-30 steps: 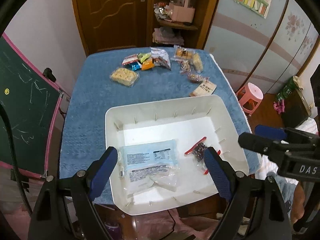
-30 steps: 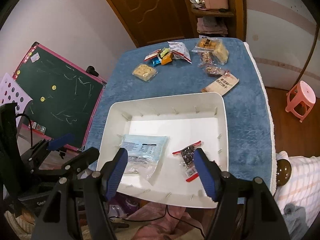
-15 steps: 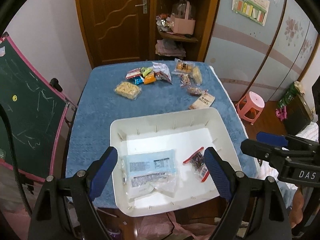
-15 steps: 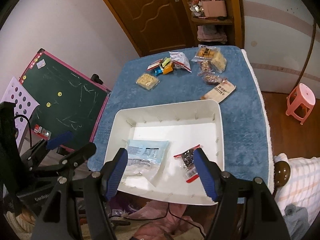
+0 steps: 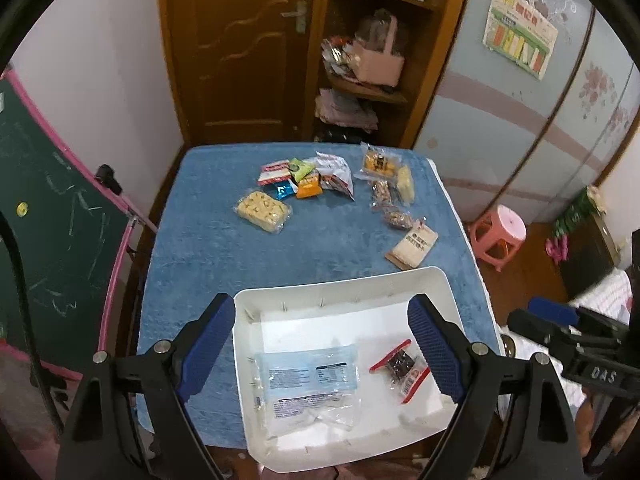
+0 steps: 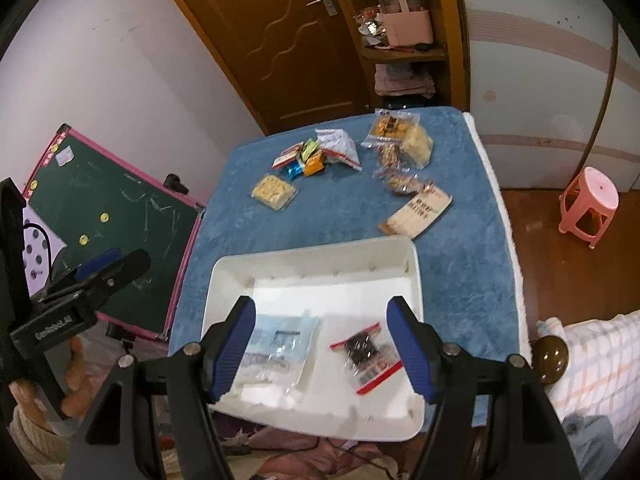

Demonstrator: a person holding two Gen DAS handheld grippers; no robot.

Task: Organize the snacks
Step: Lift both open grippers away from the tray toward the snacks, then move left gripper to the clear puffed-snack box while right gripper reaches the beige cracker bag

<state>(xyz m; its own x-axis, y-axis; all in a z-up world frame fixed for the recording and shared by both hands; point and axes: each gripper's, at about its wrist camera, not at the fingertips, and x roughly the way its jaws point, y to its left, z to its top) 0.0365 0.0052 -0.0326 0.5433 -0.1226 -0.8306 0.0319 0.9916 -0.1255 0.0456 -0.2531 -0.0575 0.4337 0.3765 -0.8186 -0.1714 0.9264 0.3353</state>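
A white bin [image 5: 344, 288] [image 6: 316, 256] stands at the near edge of the blue table. In it lie a pale blue packet [image 5: 306, 376] [image 6: 280, 344] and a small red-edged snack bag [image 5: 400, 366] [image 6: 366, 352]. My left gripper [image 5: 322, 322] hovers well above the bin, open, nothing between its blue pads. My right gripper [image 6: 320, 320] hangs above the bin too, open and empty. Loose snacks lie at the far end: a yellow biscuit pack [image 5: 262, 210] [image 6: 274, 192], a colourful heap [image 5: 306, 178] [image 6: 316, 154], clear bags [image 5: 386, 176] [image 6: 400, 140] and a tan packet [image 5: 412, 246] [image 6: 418, 210].
A green chalkboard with a pink frame [image 5: 48, 240] [image 6: 112, 216] leans at the table's left. A pink stool [image 5: 500, 236] [image 6: 588, 200] stands on the floor to the right. A wooden door and shelves [image 5: 360, 60] rise behind the table. A person's hand [image 6: 76, 376] holds the left gripper.
Both grippers have risen and drawn back from the bin, so more of the table and room shows. The packets in the bin have not moved. Both stay open.
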